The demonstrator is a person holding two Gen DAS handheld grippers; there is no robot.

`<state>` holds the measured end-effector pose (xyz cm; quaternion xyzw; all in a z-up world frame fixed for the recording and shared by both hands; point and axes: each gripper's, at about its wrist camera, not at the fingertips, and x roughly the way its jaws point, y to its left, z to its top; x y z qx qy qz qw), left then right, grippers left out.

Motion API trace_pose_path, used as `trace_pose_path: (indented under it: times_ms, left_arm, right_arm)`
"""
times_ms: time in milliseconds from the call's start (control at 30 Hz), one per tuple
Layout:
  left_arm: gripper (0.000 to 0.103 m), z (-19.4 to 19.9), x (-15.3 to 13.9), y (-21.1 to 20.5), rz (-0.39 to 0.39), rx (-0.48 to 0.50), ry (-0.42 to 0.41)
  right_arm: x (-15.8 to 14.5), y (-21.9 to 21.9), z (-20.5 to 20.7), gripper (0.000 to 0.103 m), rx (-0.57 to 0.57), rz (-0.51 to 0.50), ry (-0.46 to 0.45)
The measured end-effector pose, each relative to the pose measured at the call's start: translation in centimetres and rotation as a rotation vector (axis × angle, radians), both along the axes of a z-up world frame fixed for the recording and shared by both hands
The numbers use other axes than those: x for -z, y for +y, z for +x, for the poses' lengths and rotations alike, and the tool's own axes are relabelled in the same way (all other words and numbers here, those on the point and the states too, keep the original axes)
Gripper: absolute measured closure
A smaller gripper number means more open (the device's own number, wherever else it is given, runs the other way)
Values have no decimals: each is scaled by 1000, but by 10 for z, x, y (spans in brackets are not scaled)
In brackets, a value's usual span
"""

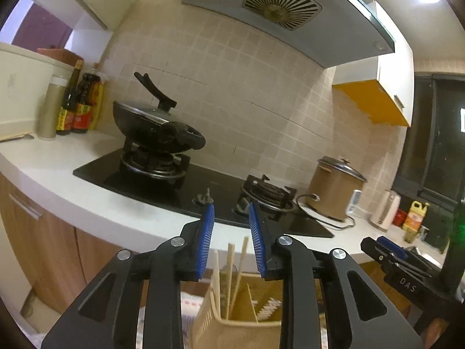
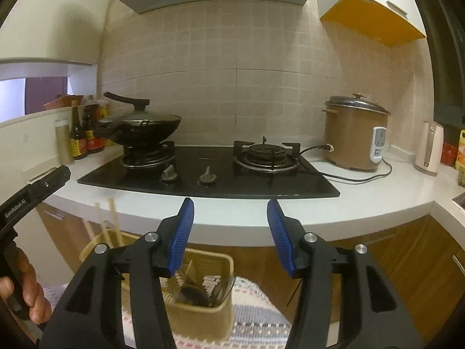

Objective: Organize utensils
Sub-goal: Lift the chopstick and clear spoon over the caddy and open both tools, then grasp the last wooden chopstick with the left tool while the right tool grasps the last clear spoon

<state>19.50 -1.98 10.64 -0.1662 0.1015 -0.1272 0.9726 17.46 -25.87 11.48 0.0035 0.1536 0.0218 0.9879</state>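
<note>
A cream plastic utensil holder (image 1: pixel 232 324) stands low in front of the counter, on a striped cloth. Wooden chopsticks (image 1: pixel 237 270) stand upright in its left compartment. My left gripper (image 1: pixel 231 208) is open and empty, held above the holder with the chopsticks showing between its blue pads. In the right wrist view the holder (image 2: pixel 203 317) sits below my right gripper (image 2: pixel 231 202), which is wide open and empty. Dark utensils (image 2: pixel 197 292) lie in the holder's near compartment; the chopsticks (image 2: pixel 112 222) stand at its left. The left gripper's body (image 2: pixel 32 195) shows at the left edge.
A white counter (image 2: pixel 232 218) carries a black gas hob (image 2: pixel 209 171) with a lidded wok (image 2: pixel 139 125) on the left burner. A brown rice cooker (image 2: pixel 354 136) and its cord stand at the right. Sauce bottles (image 2: pixel 84 133) stand at the left. Wooden cabinet doors lie below.
</note>
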Motion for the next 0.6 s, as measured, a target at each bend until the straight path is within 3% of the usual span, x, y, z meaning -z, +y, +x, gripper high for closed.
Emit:
trace_pose_path:
  times_ms: [200, 267, 367, 433, 533, 600]
  left_arm:
    - [75, -30, -27, 4, 28, 74, 58]
    - [66, -37, -32, 0, 64, 108, 110]
    - [66, -47, -29, -5, 97, 165, 190]
    - [66, -57, -27, -3, 103, 140, 210]
    - [66, -63, -29, 1, 108, 143, 242]
    - [66, -61, -21, -1, 118, 188, 324]
  right_arm:
    - [-26, -7, -32, 54, -12, 60, 67]
    - [-28, -8, -37, 54, -33, 77, 156]
    - [-21, -12, -44, 54, -64, 114, 293]
    - [-10, -16, -47, 54, -75, 143, 393]
    - [9, -30, -50, 54, -88, 250, 538]
    - [27, -39, -50, 54, -93, 323, 636]
